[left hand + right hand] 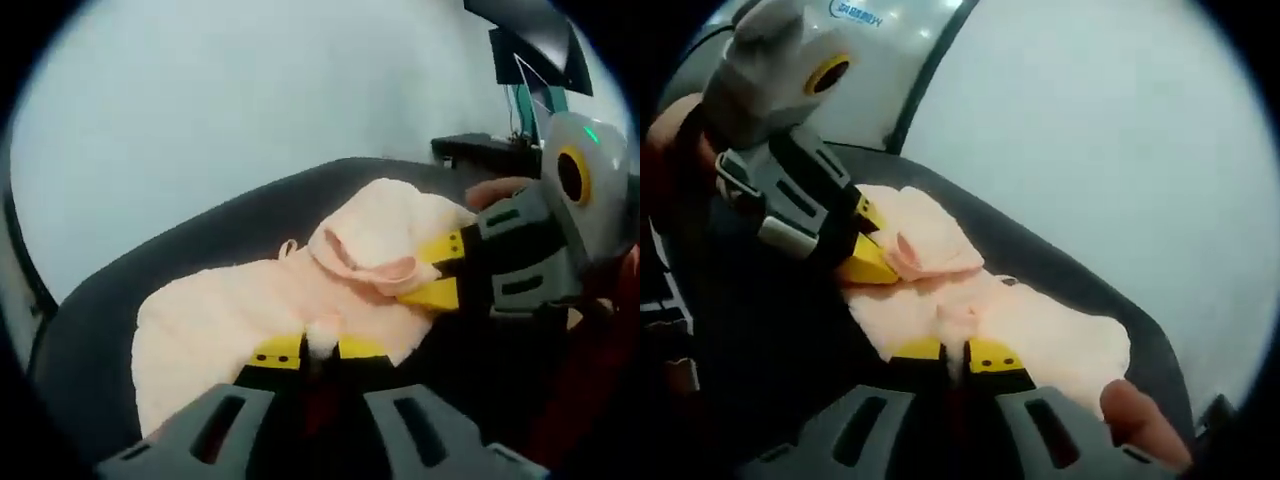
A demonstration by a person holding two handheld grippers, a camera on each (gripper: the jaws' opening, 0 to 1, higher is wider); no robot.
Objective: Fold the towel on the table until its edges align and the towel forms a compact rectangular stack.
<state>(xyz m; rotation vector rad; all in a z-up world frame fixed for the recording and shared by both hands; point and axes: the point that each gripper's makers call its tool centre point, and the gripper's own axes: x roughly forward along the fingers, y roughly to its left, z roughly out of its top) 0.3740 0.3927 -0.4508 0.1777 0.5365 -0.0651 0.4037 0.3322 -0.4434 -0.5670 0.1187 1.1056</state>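
A pale peach towel [230,310] lies crumpled on a dark table [120,300]. In the left gripper view my left gripper [320,348] is shut on a pinch of the towel's near edge. The right gripper [437,270] comes in from the right, shut on a raised fold of the same towel. In the right gripper view the towel [1050,335] stretches away to the right. My right gripper [956,352] pinches a small tuft of it, and the left gripper [868,240] grips a folded corner at the left. Both held parts are lifted slightly off the table [1080,280].
A pale wall stands behind the table. A dark monitor on a stand [530,50] and a low dark shelf [480,150] are at the far right. A person's fingertip [1140,420] shows beside the right gripper. The table edge curves close around the towel.
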